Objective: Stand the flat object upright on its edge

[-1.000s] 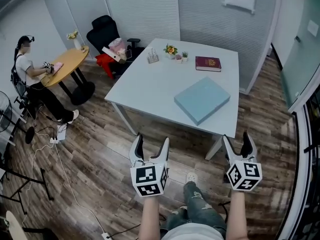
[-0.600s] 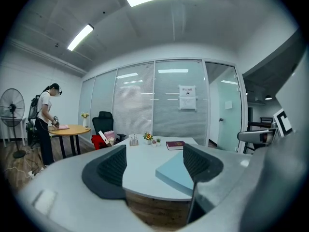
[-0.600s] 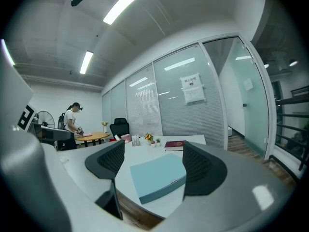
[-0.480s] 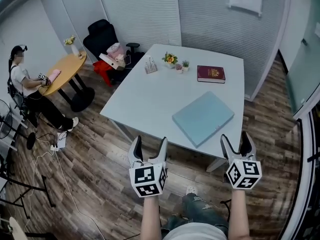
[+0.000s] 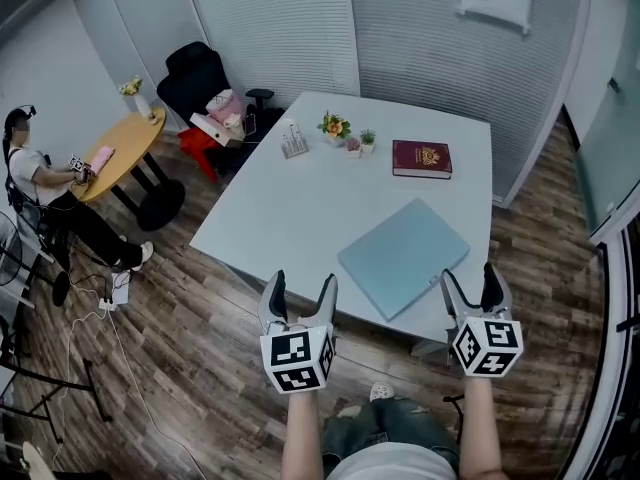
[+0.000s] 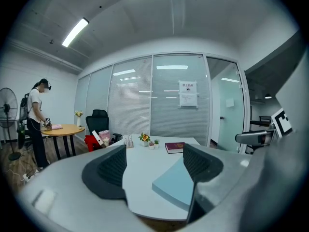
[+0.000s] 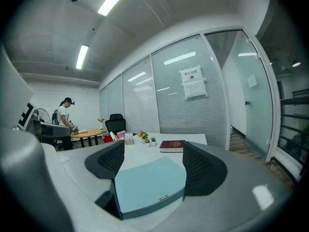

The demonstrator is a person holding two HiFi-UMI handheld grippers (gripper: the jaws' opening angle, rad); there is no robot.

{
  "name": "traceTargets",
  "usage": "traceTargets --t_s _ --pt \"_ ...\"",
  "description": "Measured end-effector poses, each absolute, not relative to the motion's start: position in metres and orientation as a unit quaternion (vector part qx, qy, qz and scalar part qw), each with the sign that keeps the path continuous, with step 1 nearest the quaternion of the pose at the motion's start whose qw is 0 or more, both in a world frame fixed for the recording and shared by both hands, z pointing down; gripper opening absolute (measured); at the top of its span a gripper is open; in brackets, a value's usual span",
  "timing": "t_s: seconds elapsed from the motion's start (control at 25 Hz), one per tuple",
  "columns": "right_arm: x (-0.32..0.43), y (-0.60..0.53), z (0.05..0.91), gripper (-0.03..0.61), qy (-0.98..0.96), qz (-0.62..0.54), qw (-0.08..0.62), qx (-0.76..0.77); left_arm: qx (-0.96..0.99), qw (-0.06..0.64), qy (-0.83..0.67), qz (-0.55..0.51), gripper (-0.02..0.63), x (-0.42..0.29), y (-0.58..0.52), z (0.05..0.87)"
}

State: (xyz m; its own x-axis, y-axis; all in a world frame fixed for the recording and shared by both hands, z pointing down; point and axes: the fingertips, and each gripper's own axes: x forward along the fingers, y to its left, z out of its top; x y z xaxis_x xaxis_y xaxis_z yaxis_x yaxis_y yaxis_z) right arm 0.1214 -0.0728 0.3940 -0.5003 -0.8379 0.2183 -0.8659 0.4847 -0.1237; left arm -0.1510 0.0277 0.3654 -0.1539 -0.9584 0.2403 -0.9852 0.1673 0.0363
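Head view: the light blue flat object (image 5: 403,256) lies flat on the white table (image 5: 280,218), right of the frame's centre, close to the table's near edge. Below it, the left gripper (image 5: 303,288) and the right gripper (image 5: 470,278) are in the air with jaws spread wide, holding nothing. A dark red book (image 5: 421,158) lies higher up, apart from the flat object.

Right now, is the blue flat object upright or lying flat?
Lying flat: the blue flat object rests broad face down on the white table.
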Motion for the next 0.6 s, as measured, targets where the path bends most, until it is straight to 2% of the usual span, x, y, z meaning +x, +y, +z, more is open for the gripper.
traceTargets --t_s 0.6 --pt "0.113 -0.121 0.429 0.391 -0.837 0.143 0.093 0.52 0.664 0.132 -0.73 0.094 0.357 -0.164 -0.036 0.397"
